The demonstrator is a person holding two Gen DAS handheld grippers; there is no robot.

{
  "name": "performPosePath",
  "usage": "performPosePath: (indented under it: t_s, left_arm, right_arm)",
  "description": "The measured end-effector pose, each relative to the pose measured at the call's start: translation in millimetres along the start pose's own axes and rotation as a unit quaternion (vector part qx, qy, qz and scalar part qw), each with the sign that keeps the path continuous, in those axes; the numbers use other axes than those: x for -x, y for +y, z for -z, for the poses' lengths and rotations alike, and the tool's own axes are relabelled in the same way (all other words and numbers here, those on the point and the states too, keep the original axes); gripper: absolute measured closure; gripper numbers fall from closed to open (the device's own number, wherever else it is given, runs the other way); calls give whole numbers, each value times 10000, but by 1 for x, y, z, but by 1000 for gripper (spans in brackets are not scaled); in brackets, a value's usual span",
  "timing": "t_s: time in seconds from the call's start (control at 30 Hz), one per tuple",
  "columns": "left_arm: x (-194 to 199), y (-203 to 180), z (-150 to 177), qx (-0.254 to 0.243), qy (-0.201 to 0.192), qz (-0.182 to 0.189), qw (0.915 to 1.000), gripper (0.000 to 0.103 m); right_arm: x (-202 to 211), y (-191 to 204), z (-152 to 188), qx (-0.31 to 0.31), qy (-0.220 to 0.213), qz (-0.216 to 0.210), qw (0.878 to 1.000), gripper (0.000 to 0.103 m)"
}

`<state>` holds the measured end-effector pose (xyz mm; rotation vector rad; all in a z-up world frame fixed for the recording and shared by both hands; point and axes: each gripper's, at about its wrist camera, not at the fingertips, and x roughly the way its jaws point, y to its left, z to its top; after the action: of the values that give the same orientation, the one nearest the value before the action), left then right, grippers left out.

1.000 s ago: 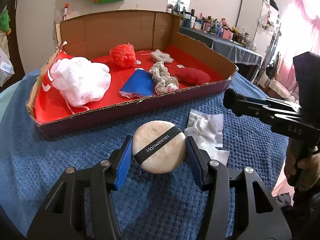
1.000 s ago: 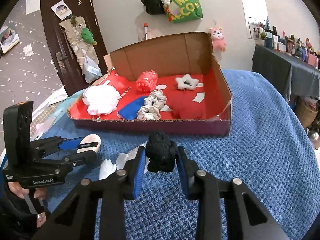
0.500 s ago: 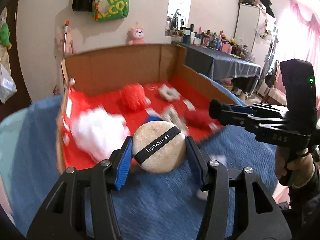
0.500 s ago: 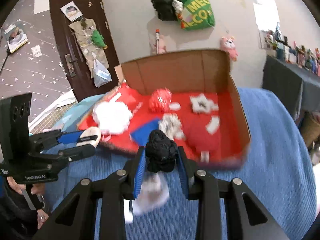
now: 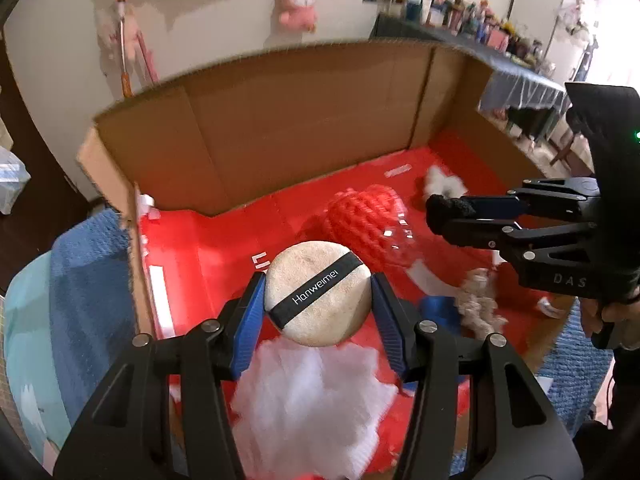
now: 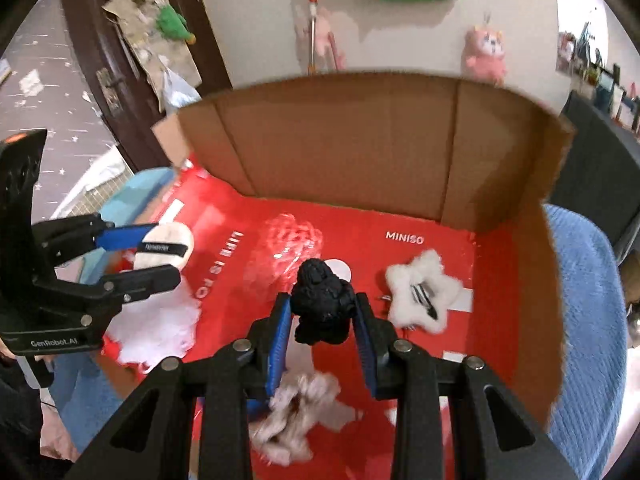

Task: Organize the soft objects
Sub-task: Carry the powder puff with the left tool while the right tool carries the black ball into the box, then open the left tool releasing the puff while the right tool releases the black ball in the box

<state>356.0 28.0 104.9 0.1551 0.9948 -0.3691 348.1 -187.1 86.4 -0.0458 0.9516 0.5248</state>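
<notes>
Right wrist: red-floored cardboard box (image 6: 516, 264) on blue towel (image 6: 592, 320).

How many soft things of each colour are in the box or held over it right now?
White: 2, mesh puff, star clip
Red: 1, knit ball
Blue: 1, cloth
Beige: 2, scrunchie, powder puff
Black: 1, scrunchie
Total: 7

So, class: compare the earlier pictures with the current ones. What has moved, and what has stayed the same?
Both claws travelled forward from above the blue towel to above the red floor of the cardboard box. The left claw still grips the round powder puff; the right claw still grips the black fuzzy item. Nothing was released. The items already in the box lie as before.
</notes>
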Motion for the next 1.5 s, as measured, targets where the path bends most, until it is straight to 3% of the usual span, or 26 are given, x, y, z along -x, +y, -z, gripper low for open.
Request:
performPosePath:
  t_s: [0.23,0.6,1.5]
  left_arm:
    - [-34,12,-8,9,509,-70,9987,53]
    - [-57,16,-9,21,869,-139,9961,53]
    - [-67,16,-6,82,946,-209,9953,47]
  right_arm:
    - [-34,-12,-13,-159,491,100,9986,69]
    - [-52,-18,-19,-211,804,167,9964,68]
    - [-67,-15,-18,-214,946,176,9951,62]
